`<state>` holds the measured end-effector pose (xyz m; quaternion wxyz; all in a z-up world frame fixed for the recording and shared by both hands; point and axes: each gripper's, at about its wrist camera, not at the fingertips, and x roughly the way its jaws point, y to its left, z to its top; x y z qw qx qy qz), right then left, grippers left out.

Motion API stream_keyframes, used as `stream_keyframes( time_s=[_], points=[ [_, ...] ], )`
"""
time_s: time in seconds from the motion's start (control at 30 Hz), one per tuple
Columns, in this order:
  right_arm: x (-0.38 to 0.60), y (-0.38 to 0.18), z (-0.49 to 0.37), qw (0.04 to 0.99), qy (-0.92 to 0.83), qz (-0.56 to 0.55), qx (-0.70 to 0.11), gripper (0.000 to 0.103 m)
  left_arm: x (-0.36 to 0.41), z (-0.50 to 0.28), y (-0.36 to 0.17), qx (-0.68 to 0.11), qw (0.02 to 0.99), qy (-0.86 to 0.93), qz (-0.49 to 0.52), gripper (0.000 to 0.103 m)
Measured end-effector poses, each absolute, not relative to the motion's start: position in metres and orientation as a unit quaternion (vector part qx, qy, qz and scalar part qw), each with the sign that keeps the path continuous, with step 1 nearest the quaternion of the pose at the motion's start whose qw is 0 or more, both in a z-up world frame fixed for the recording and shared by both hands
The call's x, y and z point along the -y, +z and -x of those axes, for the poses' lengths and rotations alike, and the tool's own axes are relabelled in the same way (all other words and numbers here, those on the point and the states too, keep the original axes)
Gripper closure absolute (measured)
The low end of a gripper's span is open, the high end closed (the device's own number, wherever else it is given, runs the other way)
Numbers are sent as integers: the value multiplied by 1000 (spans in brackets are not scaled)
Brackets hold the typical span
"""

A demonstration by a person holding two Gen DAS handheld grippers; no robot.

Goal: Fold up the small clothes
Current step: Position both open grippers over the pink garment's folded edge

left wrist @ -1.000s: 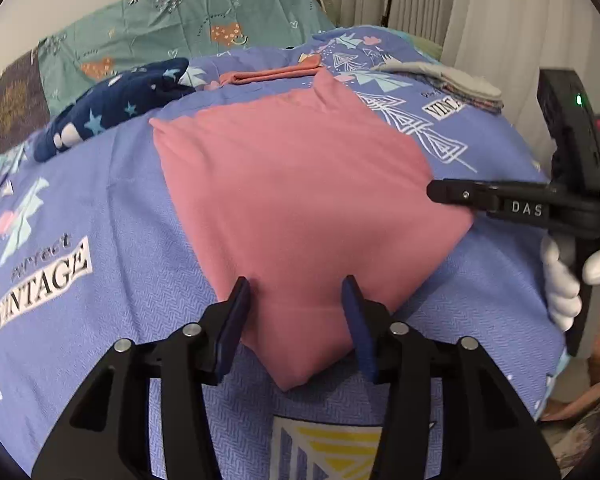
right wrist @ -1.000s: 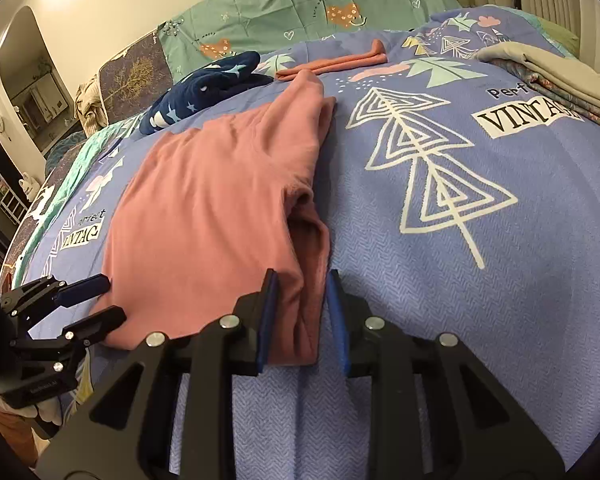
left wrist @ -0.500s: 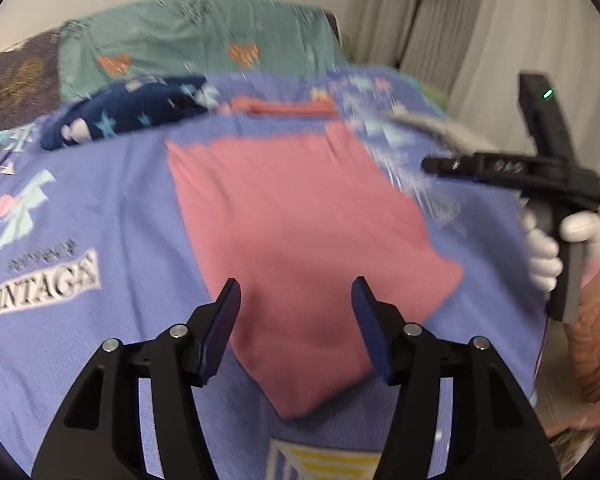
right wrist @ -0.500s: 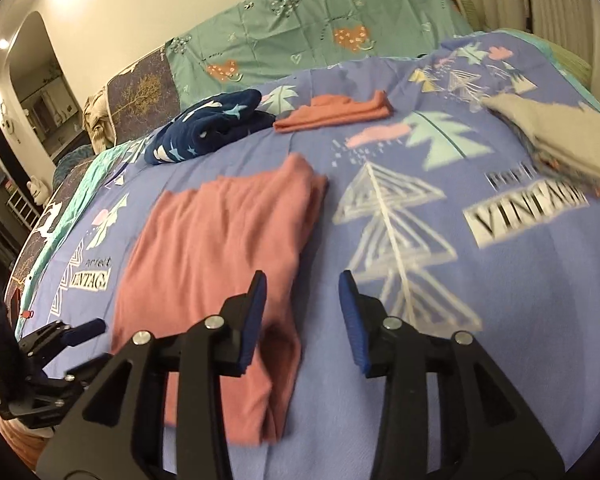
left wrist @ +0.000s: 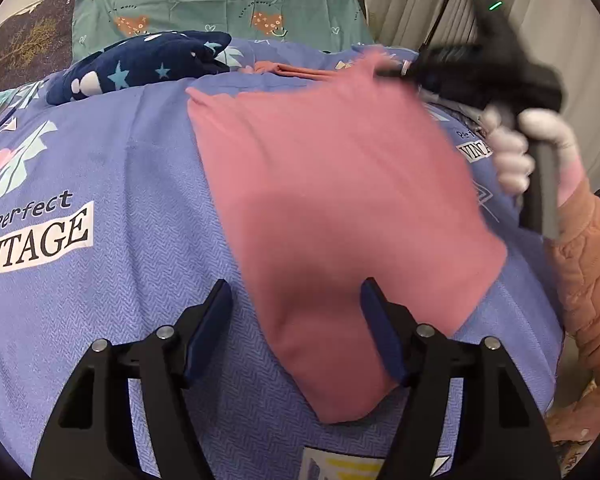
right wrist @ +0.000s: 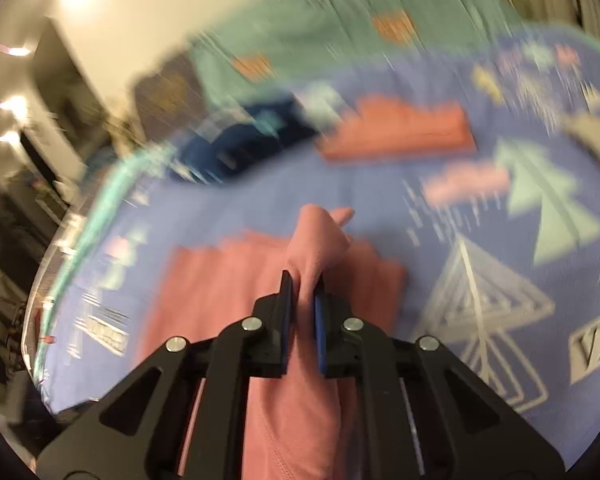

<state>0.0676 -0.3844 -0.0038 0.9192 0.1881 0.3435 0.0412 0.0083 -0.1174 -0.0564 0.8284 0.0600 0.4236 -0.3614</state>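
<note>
while the right wrist view is smeared by motion, the grip at its centre reads clearly enough.

right gripper [right wrist: 303, 280]: jaws closing, pads pinched on a bunched fold of the pink garment [left wrist: 340, 208]; cloth sticks out past the tips and drapes back under the gripper body.

right gripper, seen from the left wrist: blurred, over the far right corner of the garment, its tips at the cloth's raised far edge; a hand [left wrist: 528, 148] in a white glove and a quilted peach sleeve [left wrist: 584, 264] hold its handle.

left gripper [left wrist: 296, 320]: jaws opening, blue pads apart; the near corner of the pink garment lies between them, and the pads do not seem to press it.

pink garment: spread flat across the middle of the bed cover [left wrist: 100, 240], its near corner pointing toward the near edge, its far right corner lifted.

bed cover: blue-violet, printed with triangles and a "perfect vintage" label near its left edge.

navy star-print cloth [left wrist: 140, 68]: bunched near the far left edge of the bed cover.

folded orange-pink piece [right wrist: 400, 130]: toward the far edge, just right of the navy cloth.

green patterned fabric [left wrist: 220, 4]: behind the far edge.
</note>
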Motion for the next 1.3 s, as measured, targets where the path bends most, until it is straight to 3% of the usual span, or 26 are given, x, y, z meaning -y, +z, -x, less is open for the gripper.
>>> stream_keyframes(
  time_s=[0.1, 0.23, 0.4, 0.43, 0.53, 0.57, 0.73, 0.83, 1.03, 1.1, 1.17, 1.3],
  points=[
    [384, 7, -56, 936, 34, -159, -311, 92, 120, -7, -56, -424, 827, -364, -65, 29],
    [402, -57, -83, 894, -21, -157, -419, 87, 125, -6, -56, -421, 828, -361, -78, 26],
    [412, -35, -56, 912, -33, -187, -364, 77, 122, -6, -54, -419, 833, -352, -75, 26],
    [410, -25, -50, 917, -32, -182, -352, 77, 121, -7, -52, -419, 835, -350, -72, 29],
    [392, 0, -26, 926, 20, -182, -329, 78, 110, -14, -40, -411, 843, -345, -38, 57],
    [381, 4, -20, 929, 40, -170, -326, 78, 105, -19, -35, -407, 847, -341, -24, 63],
    [339, -22, -21, 919, 77, -126, -365, 78, 101, -44, -16, -387, 865, -320, 3, 74],
    [332, -68, -32, 911, 36, -99, -400, 82, 117, -60, -13, -377, 865, -330, 5, 74],
    [330, -67, -29, 918, 29, -90, -386, 82, 143, -73, -49, -408, 856, -317, -25, 72],
    [327, -68, -30, 919, 20, -73, -386, 82, 143, -70, -46, -404, 861, -306, -34, 69],
    [325, -68, -32, 920, 14, -63, -386, 82, 141, -69, -47, -403, 867, -291, -43, 57],
    [328, -68, -30, 920, 20, -74, -384, 82, 131, -74, -48, -414, 865, -280, -25, 52]
  ],
)
